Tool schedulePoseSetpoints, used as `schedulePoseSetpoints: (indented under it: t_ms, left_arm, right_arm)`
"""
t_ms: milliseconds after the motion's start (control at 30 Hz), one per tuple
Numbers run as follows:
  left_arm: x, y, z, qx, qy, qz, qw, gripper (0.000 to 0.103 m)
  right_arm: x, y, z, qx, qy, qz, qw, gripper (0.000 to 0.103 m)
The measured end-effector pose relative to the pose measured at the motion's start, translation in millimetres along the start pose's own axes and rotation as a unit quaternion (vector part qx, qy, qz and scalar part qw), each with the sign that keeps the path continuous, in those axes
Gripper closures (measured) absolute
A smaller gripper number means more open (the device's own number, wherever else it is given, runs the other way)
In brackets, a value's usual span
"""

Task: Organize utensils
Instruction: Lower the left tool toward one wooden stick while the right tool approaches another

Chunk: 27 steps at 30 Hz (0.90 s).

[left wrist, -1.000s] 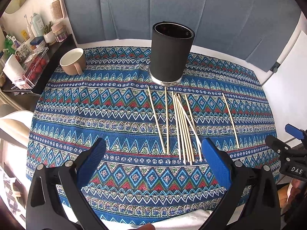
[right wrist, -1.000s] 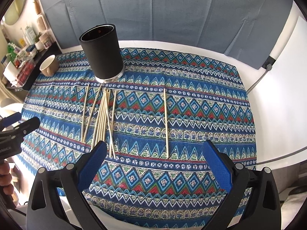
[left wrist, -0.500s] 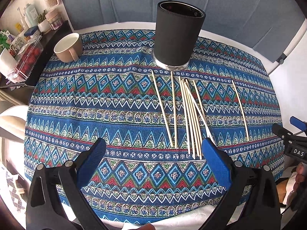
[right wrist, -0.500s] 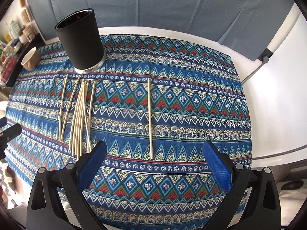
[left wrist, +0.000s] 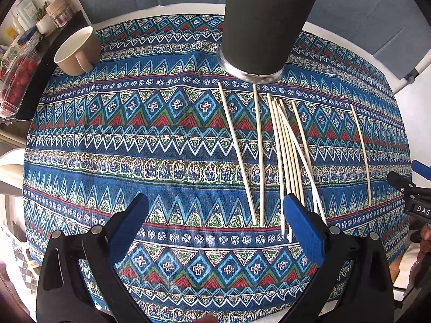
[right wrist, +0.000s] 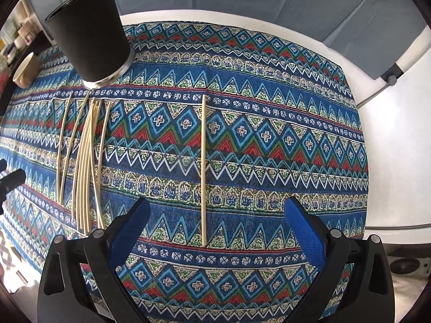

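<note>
Several pale wooden chopsticks (left wrist: 285,156) lie side by side on the patterned blue cloth, in front of a tall black cylinder holder (left wrist: 266,24). One chopstick (left wrist: 362,153) lies apart to the right. In the right wrist view the bundle (right wrist: 86,161) is at the left, the holder (right wrist: 90,31) at the upper left, and the lone chopstick (right wrist: 204,169) runs between the fingers. My left gripper (left wrist: 215,220) is open and empty, low over the cloth, its right finger at the bundle's near ends. My right gripper (right wrist: 215,223) is open and empty, over the lone chopstick's near end.
A beige mug (left wrist: 76,52) stands at the cloth's far left. A dark side shelf (left wrist: 27,53) with bottles and a box of red fruit is beyond it. The round white table edge (right wrist: 390,161) shows at the right. A grey-blue backdrop hangs behind.
Both grippers have moved forward and lower toward the cloth. The holder and chopsticks look larger and nearer. The lone chopstick now lies centred between the right gripper's fingers.
</note>
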State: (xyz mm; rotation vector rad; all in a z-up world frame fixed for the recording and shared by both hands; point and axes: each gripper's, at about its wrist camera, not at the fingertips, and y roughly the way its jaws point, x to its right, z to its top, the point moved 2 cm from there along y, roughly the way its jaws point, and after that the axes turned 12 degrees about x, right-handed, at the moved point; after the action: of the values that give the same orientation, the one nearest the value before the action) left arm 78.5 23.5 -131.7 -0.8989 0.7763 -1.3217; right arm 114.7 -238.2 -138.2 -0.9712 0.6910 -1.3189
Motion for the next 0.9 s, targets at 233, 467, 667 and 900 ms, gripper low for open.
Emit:
schedulePoseSetpoints:
  t_ms: [233, 467, 667, 900]
  left_arm:
    - [-7, 32, 18, -0.02, -0.002, 0.005, 0.9998, 0.006]
    - [-2, 53, 26, -0.035, 0.02, 0.02, 0.999, 0.006]
    - [-7, 75, 31, -0.056, 0.002, 0.02, 0.9982, 0.006]
    - [-16, 105, 39, -0.078, -0.021, 0.037, 0.996, 0.006]
  right_arm:
    - [0, 37, 4, -0.025, -0.009, 0.019, 0.999, 0.008]
    - [1, 56, 8, -0.031, -0.023, 0.014, 0.999, 0.008]
    - [8, 66, 12, -0.036, 0.0, 0.036, 0.999, 0.008]
    - [15, 93, 29, -0.04, 0.011, 0.045, 0.998, 0.008]
